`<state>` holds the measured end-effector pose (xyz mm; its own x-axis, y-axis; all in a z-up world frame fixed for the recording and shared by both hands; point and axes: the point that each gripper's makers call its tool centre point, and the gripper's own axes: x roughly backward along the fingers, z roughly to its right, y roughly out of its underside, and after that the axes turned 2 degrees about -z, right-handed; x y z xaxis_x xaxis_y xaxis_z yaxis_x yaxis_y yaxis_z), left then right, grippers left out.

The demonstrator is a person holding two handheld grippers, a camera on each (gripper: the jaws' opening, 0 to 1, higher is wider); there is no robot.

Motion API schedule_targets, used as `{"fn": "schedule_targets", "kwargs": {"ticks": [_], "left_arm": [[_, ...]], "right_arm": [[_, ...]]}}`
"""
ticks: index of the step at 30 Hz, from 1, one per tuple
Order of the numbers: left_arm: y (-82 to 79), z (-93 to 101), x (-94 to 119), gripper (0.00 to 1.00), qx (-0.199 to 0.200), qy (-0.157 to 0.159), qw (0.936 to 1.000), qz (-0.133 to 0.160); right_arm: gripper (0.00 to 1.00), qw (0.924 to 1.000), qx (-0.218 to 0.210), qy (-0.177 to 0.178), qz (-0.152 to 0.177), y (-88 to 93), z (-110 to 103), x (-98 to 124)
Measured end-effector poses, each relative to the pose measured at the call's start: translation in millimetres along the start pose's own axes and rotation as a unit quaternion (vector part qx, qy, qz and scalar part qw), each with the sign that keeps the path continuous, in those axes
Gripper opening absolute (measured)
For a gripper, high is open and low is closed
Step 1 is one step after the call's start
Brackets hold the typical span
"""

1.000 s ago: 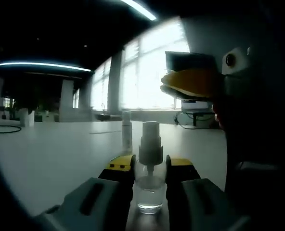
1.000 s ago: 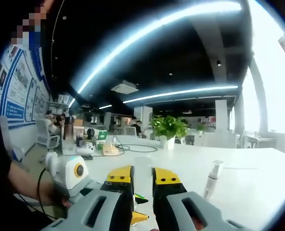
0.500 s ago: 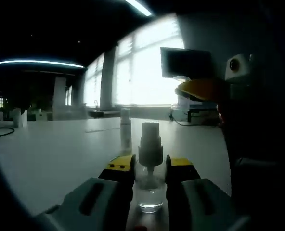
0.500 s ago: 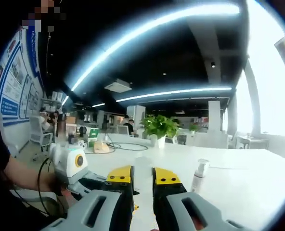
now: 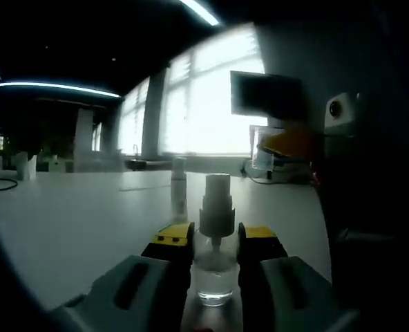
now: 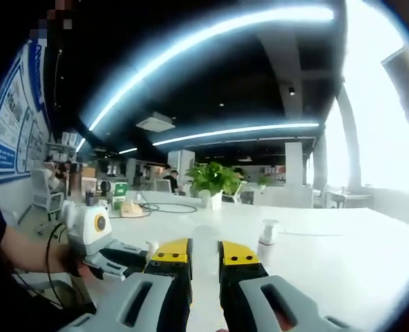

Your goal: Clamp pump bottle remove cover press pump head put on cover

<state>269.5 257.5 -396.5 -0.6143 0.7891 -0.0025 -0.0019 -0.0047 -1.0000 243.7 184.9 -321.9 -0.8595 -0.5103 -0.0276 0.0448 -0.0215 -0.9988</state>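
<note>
My left gripper (image 5: 215,236) is shut on a clear pump bottle (image 5: 215,277), which stands upright on the white table with its white pump head (image 5: 216,204) bare above the jaws. Up at the right, my right gripper (image 5: 287,142) hovers level with the pump head, its yellow jaws closed on a clear cover (image 5: 262,156). In the right gripper view the right gripper (image 6: 204,250) pinches that pale, see-through cover (image 6: 204,238). The left gripper (image 6: 97,238) and a person's hand are low at the left there.
A second small spray bottle (image 5: 179,190) (image 6: 265,235) stands farther back on the white table (image 5: 80,214). A potted plant (image 6: 210,183) and cables (image 6: 170,206) lie at the far side. A monitor (image 5: 267,93) stands before bright windows.
In the left gripper view the right gripper has sunk lower and drifted right. The right gripper view has swung, so the spare bottle and plant sit further left. The clamped bottle is unmoved.
</note>
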Motion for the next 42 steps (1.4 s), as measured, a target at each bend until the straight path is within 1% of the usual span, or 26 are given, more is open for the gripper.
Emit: {"fn": "schedule_targets", "kwargs": {"ticks": [4, 9, 15, 20, 22, 26, 35, 37, 39, 42], "left_arm": [[-0.8, 0.5, 0, 0.16, -0.005, 0.001, 1.0, 0.002], [1.5, -1.1, 0, 0.17, -0.021, -0.004, 0.9998, -0.003], [4.5, 0.5, -1, 0.17, -0.028, -0.005, 0.9995, -0.012], [4.9, 0.7, -1, 0.17, -0.027, -0.005, 0.9995, -0.013], [5.2, -0.3, -1, 0.17, -0.025, -0.008, 0.9996, -0.014], [5.4, -1.1, -1, 0.17, -0.021, -0.007, 0.9997, -0.014], [6.1, -0.8, -1, 0.17, -0.023, -0.005, 0.9996, -0.015], [6.4, -1.8, -1, 0.17, -0.022, -0.007, 0.9996, -0.016], [6.4, -2.0, -1, 0.17, -0.019, -0.007, 0.9997, -0.016], [6.3, -2.3, -1, 0.17, -0.018, -0.008, 0.9997, -0.016]], "right_arm": [[0.09, 0.9999, -0.007, 0.013, 0.0, 1.5, 12, 6], [0.09, 0.9991, -0.022, 0.035, -0.006, 10.4, 31, 16], [0.09, 0.9984, -0.025, 0.049, -0.011, 18.9, 39, 22], [0.09, 0.9978, -0.028, 0.057, -0.019, 27.2, 45, 22], [0.09, 0.9975, -0.024, 0.062, -0.024, 32.7, 48, 22], [0.09, 0.9967, -0.031, 0.069, -0.029, 41.9, 53, 24], [0.09, 0.9947, -0.022, 0.083, -0.057, 72.6, 62, 29], [0.09, 0.9939, -0.027, 0.086, -0.063, 78.6, 65, 29], [0.09, 0.9936, -0.023, 0.087, -0.067, 83.0, 63, 30], [0.09, 0.9929, -0.015, 0.092, -0.075, 90.6, 66, 31]]}}
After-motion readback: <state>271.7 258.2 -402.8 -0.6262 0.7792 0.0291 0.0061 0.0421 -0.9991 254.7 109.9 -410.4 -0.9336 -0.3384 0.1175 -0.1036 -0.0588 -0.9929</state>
